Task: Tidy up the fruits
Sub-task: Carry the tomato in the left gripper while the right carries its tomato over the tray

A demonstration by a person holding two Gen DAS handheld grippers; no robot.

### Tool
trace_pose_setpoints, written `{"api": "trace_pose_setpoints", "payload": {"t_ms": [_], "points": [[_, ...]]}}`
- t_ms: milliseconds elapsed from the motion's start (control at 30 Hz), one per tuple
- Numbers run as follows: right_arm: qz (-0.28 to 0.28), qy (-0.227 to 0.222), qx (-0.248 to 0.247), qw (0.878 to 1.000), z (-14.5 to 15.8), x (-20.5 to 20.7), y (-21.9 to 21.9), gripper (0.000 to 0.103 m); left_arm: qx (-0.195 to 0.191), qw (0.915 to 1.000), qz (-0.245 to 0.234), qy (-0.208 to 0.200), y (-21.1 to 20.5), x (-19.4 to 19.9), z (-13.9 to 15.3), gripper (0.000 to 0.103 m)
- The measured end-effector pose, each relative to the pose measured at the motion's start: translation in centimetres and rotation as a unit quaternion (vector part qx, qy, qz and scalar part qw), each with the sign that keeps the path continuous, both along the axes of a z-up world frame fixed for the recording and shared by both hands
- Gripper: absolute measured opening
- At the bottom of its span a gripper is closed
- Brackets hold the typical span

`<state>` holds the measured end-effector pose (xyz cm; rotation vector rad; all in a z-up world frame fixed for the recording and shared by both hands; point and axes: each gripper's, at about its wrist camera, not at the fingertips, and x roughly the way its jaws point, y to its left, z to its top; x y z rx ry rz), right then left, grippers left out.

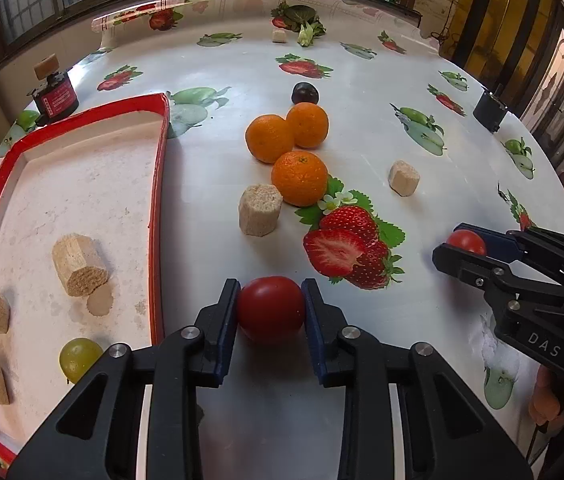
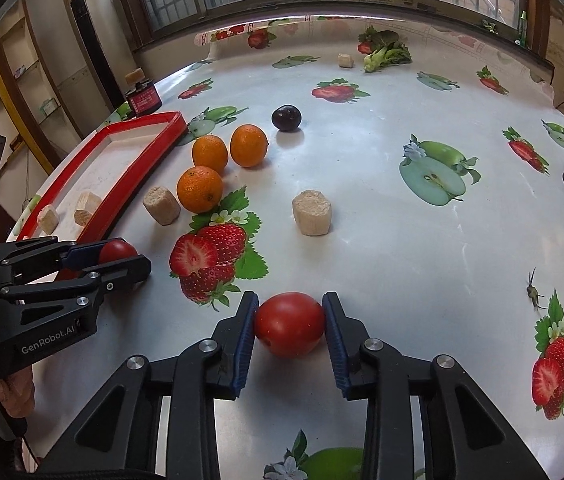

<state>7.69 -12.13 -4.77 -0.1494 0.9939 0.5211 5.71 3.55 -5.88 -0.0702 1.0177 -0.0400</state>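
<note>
With both pairs of tongs down on the tablecloth at once, the person had a red tomato caught in each. The left gripper (image 1: 271,307) was clamped on its tomato (image 1: 271,309), blue pads pressed against both flanks, the fruit apparently resting on the cloth just beside the red-rimmed tray (image 1: 160,200). That spot made sense: the tray sat immediately to its left, a short carry away. Over on the other side, the right gripper (image 2: 290,330) had its own tomato (image 2: 289,329) squeezed between the pads, well clear of the tray and beside the printed strawberries.

Both grips sat across the widest part of the fruit, likely so the round skin wouldn't squirt out on the lift. Inside the tray lay a green grape (image 1: 78,358) among several pale wooden chunks (image 1: 79,265), which suggested the tray was the collecting place. Waiting out in the middle were three oranges (image 1: 300,178) huddled together, touching or nearly so, and a dark plum (image 1: 305,93) just behind them. More wooden blocks (image 1: 260,210) stood scattered among the fruit, so any carry to the tray would probably need to clear them.
</note>
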Motion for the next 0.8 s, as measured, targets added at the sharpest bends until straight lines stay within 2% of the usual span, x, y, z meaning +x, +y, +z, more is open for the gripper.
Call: {"api": "trace_pose_setpoints", "payload": {"t_ms": [400, 800], "points": [[0.01, -0.035, 0.015, 0.999, 3.7, -2.3, 0.2, 0.034, -0.009, 0.9988, 0.006, -0.047, -0.1, -2.2, 3.9, 0.028], [0.004, -0.068, 0.024, 0.997, 6.9, -3.7, 0.4, 0.034, -0.011, 0.9956, 0.028, -0.088, 2.2, -3.9, 7.0, 0.028]]}}
